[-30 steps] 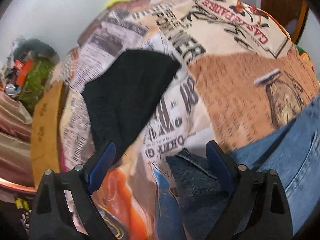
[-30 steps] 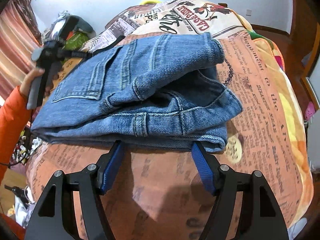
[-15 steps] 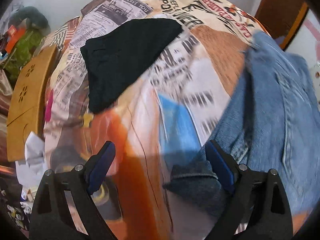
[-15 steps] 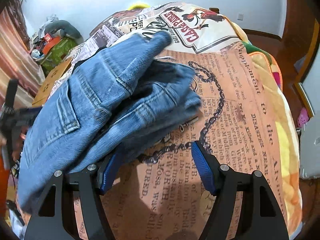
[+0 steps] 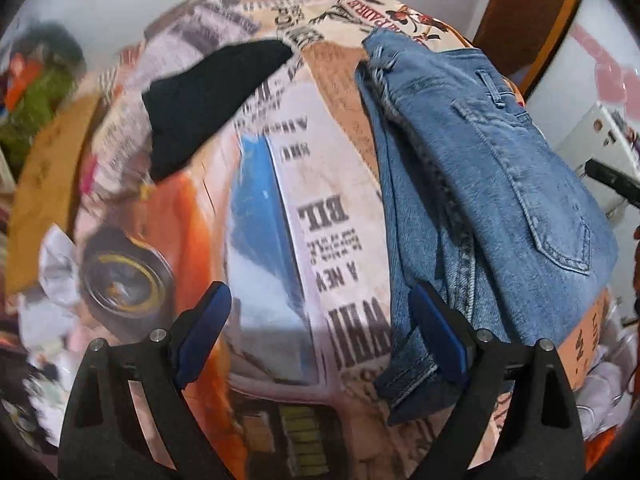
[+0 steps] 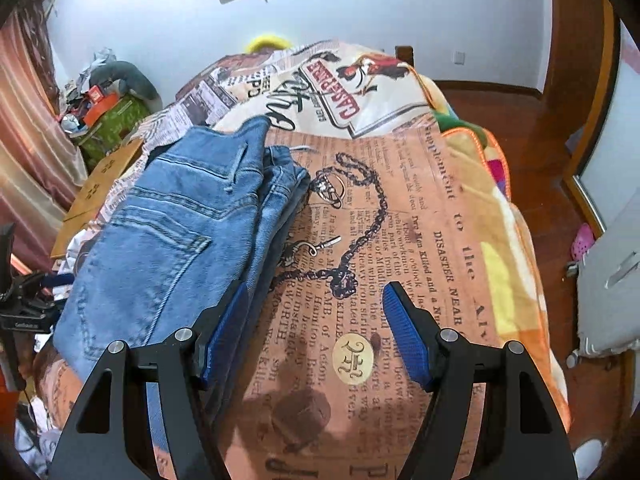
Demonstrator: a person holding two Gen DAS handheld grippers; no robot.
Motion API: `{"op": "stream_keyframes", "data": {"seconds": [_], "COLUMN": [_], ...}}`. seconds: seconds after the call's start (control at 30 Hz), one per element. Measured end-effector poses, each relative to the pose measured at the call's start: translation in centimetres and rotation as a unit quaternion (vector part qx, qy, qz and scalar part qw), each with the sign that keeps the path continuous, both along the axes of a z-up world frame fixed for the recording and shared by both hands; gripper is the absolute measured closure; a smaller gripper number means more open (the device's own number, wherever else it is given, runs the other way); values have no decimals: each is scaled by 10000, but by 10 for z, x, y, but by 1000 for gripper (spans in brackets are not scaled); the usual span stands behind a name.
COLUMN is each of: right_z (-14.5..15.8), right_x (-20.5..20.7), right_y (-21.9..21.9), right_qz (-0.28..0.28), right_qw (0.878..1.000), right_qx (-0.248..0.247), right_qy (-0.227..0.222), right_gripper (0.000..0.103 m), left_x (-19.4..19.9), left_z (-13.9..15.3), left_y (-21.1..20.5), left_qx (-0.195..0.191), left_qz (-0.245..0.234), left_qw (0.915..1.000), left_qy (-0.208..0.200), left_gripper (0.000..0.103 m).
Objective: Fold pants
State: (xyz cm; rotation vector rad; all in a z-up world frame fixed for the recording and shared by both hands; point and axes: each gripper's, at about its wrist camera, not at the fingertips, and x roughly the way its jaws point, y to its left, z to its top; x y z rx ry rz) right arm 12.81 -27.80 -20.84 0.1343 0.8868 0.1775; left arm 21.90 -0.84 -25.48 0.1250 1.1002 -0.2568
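Two garments on newsprint-patterned bedspread (image 6: 420,240): folded jeans (image 6: 180,232), black cloth (image 5: 208,100) well apart. Left gripper (image 5: 320,336) spread wide, empty, right pad against denim edge. Right gripper (image 6: 316,332) partly spread, empty, left pad beside jeans.

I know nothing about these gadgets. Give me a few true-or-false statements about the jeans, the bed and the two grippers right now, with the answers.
1. The jeans lie folded on the printed bedspread. True.
2. The right gripper is clamped on the jeans. False: its jaws stand apart with only bedspread between them.
3. A black garment lies on the bed apart from the jeans. True.
4. The left gripper holds the black garment. False: it is open and holds nothing.
5. The jeans show a back pocket. True.
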Motion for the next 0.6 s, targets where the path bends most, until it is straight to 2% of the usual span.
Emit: {"op": "stream_keyframes", "data": {"seconds": [0.13, 0.3, 0.4, 0.6], "right_z": [8, 11, 13, 13], "right_x": [3, 23, 39, 82], "right_y": [2, 11, 22, 47], "right_qz": [99, 231, 522, 990], "right_qw": [9998, 9993, 9978, 9935], "right_qx": [25, 53, 64, -31], "right_qy": [-141, -272, -401, -561], "right_gripper": [36, 36, 36, 36], "left_x": [12, 49, 81, 128], "left_z": [31, 62, 64, 48], "left_y": [-6, -29, -52, -83], "left_qx": [39, 7, 61, 197], "left_qz": [69, -172, -353, -620], "left_qw": [9988, 9950, 9945, 9939], "left_qy": [-490, -983, -982, -896], "left_gripper": [11, 11, 11, 11]}}
